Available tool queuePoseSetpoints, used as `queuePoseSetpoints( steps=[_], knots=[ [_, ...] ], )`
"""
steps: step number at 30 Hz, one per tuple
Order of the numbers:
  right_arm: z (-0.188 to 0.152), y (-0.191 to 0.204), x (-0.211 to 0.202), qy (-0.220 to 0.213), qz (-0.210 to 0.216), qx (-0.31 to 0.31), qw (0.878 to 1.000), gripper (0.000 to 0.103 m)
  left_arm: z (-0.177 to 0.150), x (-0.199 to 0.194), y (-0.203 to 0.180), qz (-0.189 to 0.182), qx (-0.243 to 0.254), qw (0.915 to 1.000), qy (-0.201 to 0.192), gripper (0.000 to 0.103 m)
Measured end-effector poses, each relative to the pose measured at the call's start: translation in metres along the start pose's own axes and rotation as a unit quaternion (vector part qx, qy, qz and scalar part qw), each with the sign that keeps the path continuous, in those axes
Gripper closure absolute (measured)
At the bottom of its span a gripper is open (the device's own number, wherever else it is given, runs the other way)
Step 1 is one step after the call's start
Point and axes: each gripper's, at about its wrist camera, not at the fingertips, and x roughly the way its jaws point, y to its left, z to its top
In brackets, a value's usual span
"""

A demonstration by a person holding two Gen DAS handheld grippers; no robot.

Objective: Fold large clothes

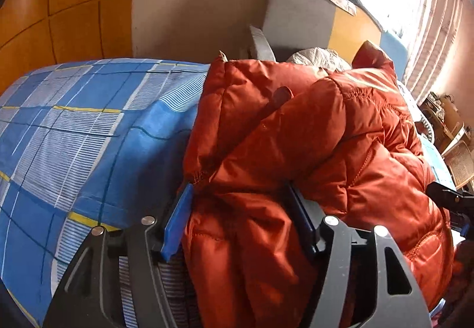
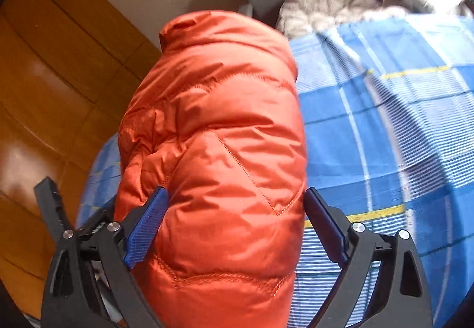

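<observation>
An orange-red puffer jacket (image 1: 296, 150) lies folded in a thick bundle on a bed with a blue checked sheet (image 1: 74, 135). My left gripper (image 1: 240, 221) straddles the bundle's near end. Its blue pads (image 1: 177, 224) stand apart, with puffy fabric filling the gap between them, and no squeeze shows. In the right wrist view the jacket (image 2: 213, 135) runs away from me, collar end farthest. My right gripper (image 2: 235, 194) is open wide around the near end. Its left pad brushes the fabric, while the right pad stands just off it above the sheet (image 2: 385, 135).
A grey-white puffy garment (image 2: 320, 2) lies at the head of the bed beside a grey cushion (image 1: 296, 11). Wooden flooring (image 2: 44, 76) borders the bed. A bright window with curtains (image 1: 429, 17) and wicker furniture (image 1: 456, 162) are at the right.
</observation>
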Motion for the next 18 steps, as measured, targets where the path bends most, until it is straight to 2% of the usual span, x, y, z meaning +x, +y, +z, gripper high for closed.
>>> queuePoseSetpoints(
  steps=[6,13,16,18],
  knots=[
    [0.007,-0.009,0.020,0.036,0.054,-0.003,0.998,0.008,0.000,0.003,0.004,-0.017,0.009,0.9998,0.000,0.040],
    [0.022,-0.016,0.042,0.060,0.101,-0.011,0.993,0.009,0.000,0.012,0.019,-0.061,-0.003,0.9981,-0.004,0.040],
    [0.024,-0.016,0.042,0.058,0.109,-0.022,0.992,0.021,-0.001,0.017,0.026,-0.082,-0.013,0.9965,-0.006,0.042],
    [0.025,-0.012,0.040,0.055,0.109,-0.028,0.992,0.035,-0.002,0.020,0.033,-0.111,-0.027,0.9934,-0.007,0.052]
  ],
)
